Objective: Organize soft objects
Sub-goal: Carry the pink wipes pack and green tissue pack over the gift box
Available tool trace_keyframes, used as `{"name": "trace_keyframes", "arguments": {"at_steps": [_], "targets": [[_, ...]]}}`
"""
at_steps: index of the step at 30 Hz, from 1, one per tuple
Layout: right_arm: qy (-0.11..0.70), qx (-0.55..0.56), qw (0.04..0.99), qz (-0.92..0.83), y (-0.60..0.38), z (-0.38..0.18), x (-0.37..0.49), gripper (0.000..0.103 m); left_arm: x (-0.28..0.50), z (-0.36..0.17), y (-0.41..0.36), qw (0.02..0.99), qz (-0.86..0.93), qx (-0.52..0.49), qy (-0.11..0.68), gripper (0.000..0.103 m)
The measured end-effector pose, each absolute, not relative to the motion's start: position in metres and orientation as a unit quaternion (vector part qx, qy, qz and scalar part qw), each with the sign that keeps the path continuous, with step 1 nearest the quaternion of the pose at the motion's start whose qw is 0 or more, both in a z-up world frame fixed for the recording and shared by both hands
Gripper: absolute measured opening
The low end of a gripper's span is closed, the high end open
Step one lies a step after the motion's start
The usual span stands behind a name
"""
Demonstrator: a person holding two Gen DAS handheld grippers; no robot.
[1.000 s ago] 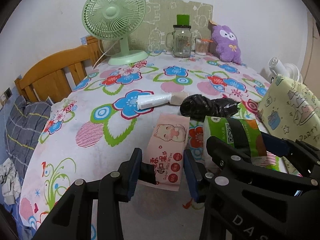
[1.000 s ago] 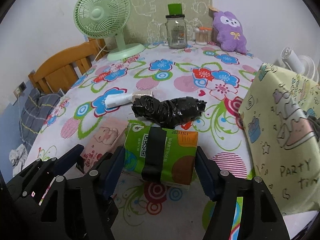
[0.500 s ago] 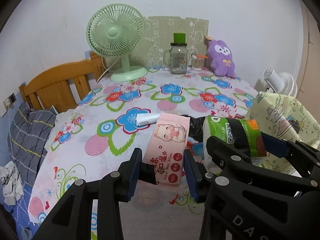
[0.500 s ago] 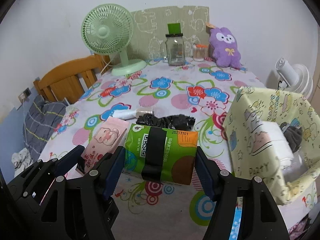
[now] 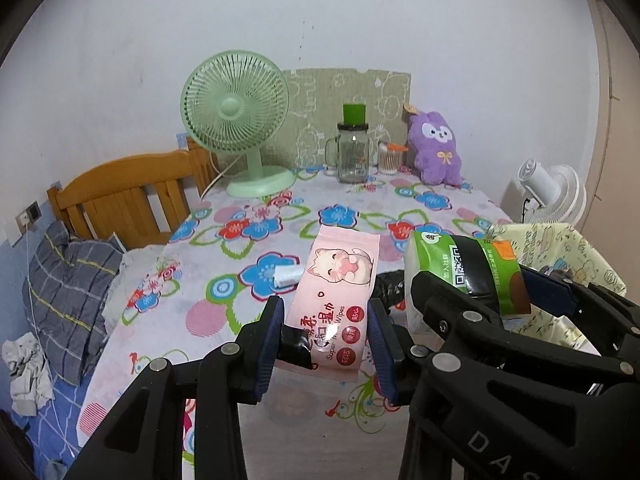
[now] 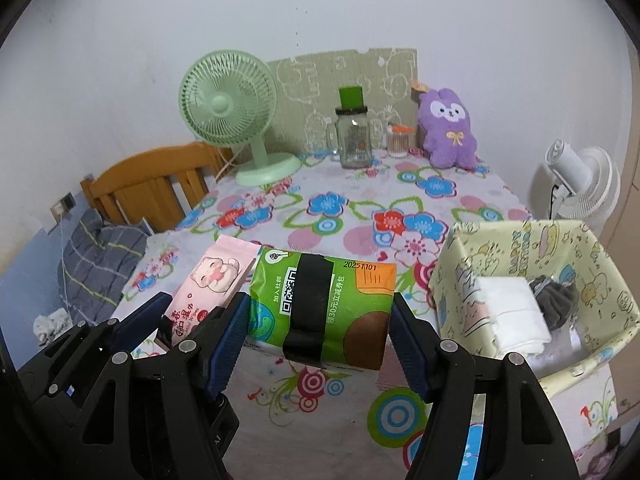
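A pink wipes pack [image 5: 335,300] is clamped at its near end between the pads of the left gripper [image 5: 326,334], which is closed narrowly on it, and it is held clear above the flowered desk [image 5: 256,216]. A green tissue pack [image 6: 320,308] is gripped across its width by the right gripper [image 6: 320,332], set wider. The two packs are held side by side. A yellow basket [image 6: 600,280] is seen just right of the tissue pack.

**2 wrist views, side by side above the desk**

Each camera looks forward and downward along its own tongs, close above the flowered desk [image 5: 248,248]. Both share the green fan [image 5: 236,106] at 11 o'clock, the purple plush [image 6: 448,128] at 1 o'clock.
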State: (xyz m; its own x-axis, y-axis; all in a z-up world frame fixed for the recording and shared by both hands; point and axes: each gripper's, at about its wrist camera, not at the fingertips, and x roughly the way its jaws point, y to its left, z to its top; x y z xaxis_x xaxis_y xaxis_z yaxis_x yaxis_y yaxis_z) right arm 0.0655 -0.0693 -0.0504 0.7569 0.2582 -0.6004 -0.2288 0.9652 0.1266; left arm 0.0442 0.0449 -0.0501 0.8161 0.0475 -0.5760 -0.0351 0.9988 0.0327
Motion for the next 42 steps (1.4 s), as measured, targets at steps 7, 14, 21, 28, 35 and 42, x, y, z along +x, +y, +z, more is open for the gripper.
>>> {"name": "trace_keyframes", "arguments": {"at_steps": [7,14,21,28,35,42], "targets": [[0.305,0.016,0.944,0.127,-0.077,-0.034,0.06,0.071,0.042,-0.036,0.037,0.957,0.018,0.009,0.288,0.042],[0.295,0.015,0.948,0.123,-0.089,-0.022,0.061,0.071,0.043,-0.026,0.025,0.961,0.011,0.01,0.277,0.042],[0.286,0.017,0.951,0.115,-0.107,-0.014,0.062,0.071,0.045,-0.019,0.008,0.963,-0.001,0.013,0.27,0.042],[0.281,0.016,0.954,0.103,-0.128,-0.009,0.065,0.071,0.052,-0.016,-0.012,0.963,-0.016,0.015,0.267,0.042],[0.28,0.019,0.956,0.086,-0.151,-0.009,0.069,0.071,0.059,-0.017,-0.037,0.962,-0.035,0.021,0.269,0.042],[0.282,0.024,0.957,0.068,-0.177,-0.013,0.072,0.071,0.066,-0.019,-0.063,0.96,-0.057,0.027,0.273,0.042]]}}
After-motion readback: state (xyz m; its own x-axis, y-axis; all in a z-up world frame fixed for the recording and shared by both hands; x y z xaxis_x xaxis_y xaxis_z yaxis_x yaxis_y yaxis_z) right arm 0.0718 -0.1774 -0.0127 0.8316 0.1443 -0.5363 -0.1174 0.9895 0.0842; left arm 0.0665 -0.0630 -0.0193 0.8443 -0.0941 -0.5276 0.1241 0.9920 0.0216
